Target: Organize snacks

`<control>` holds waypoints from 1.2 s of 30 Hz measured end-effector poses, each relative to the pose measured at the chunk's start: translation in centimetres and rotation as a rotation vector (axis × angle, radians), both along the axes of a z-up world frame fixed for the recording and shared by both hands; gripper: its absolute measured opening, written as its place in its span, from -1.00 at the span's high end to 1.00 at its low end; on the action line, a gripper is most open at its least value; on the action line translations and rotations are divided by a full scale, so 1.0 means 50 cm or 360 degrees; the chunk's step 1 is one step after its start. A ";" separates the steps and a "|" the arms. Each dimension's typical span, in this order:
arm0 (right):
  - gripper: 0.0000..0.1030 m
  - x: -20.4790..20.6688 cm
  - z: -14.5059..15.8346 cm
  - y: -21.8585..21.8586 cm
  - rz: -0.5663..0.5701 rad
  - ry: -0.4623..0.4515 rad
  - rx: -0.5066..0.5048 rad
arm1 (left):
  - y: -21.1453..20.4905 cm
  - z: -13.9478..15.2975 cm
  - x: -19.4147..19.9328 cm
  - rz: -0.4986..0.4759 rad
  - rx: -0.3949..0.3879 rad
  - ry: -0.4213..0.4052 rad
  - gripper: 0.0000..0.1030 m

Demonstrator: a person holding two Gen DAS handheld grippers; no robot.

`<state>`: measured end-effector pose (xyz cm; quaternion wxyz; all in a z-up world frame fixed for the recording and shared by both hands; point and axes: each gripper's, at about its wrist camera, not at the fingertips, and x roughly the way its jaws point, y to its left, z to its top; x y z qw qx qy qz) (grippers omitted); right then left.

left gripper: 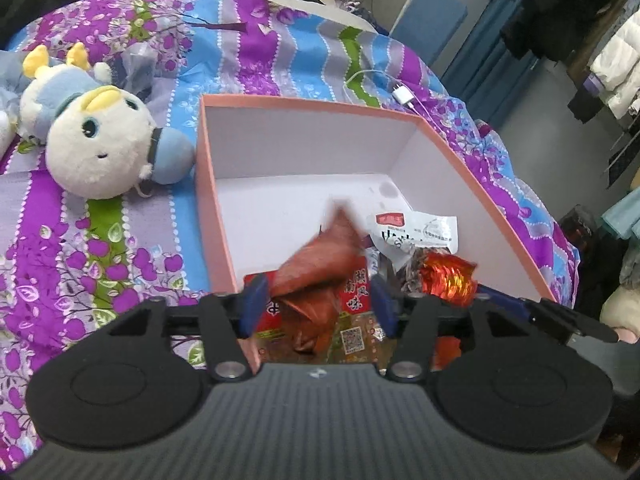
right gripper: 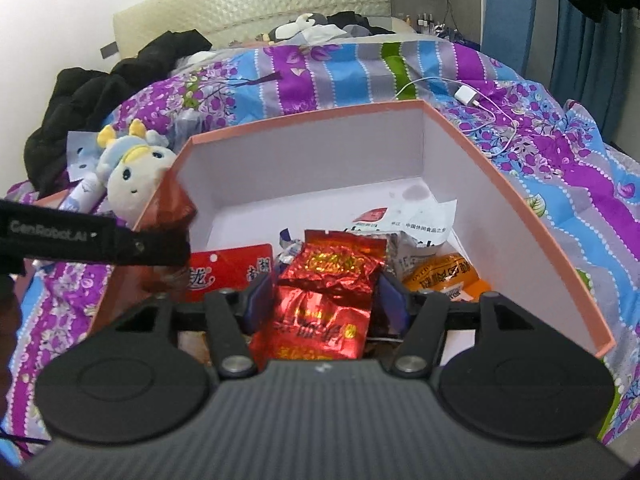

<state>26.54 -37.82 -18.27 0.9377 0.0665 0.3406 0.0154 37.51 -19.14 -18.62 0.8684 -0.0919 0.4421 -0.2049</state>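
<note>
Basically, snacks sit in the near end of the pink box (right gripper: 520, 200), white inside, which lies on the bed (left gripper: 120, 240). Brown snack packet (left gripper: 320, 276) is motion-blurred, between the blue pads of the left hand-held gripper (left gripper: 318, 304); pads wide apart, a gap shows on each side of the packet, no clamp visible. Packet is over the near-left part of the box, above a red packet with a QR code (left gripper: 352, 320).

Right hand-held gripper (right gripper: 320, 300): fingers spread about as wide as the red foil packet (right gripper: 328, 292) between them; pads (right gripper: 258, 300) sit at its edges, cannot tell if they press on it. Foil packet lies over the pile at the near end of the box.

Around it in the box: white torn packet (right gripper: 416, 220) further in, orange packet (right gripper: 440, 272) to the right, red-and-white packet (right gripper: 228, 272) to the left. Far half of the box floor is bare.

Outside: plush toy (left gripper: 96, 144) just left of the box on the purple-blue floral cover, white charger with cable (left gripper: 404, 96) beyond the far right corner, black clothing (right gripper: 100, 96) near the headboard.
</note>
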 end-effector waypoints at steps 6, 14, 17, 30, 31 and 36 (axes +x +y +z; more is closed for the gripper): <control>-0.36 -0.031 0.032 0.008 -0.0031 -0.0023 -0.0015 | 0.028 0.058 -0.043 -0.0011 -0.0037 -0.0082 -0.45; -0.36 -0.119 0.119 0.020 -0.0065 -0.0158 -0.0011 | 0.081 0.165 -0.147 0.0001 -0.0038 -0.0230 -0.44; -0.36 -0.156 0.150 0.028 -0.0080 -0.0211 -0.0003 | 0.103 0.200 -0.191 0.0011 -0.0040 -0.0276 -0.44; -0.36 -0.339 0.245 0.094 -0.0069 -0.0377 -0.0014 | 0.202 0.294 -0.425 0.0097 -0.0027 -0.0440 -0.45; -0.36 -0.352 0.248 0.099 -0.0070 -0.0388 -0.0018 | 0.207 0.294 -0.441 0.0098 -0.0026 -0.0442 -0.45; -0.36 -0.423 0.263 0.118 -0.0098 -0.0446 -0.0008 | 0.234 0.299 -0.517 0.0108 -0.0021 -0.0466 -0.45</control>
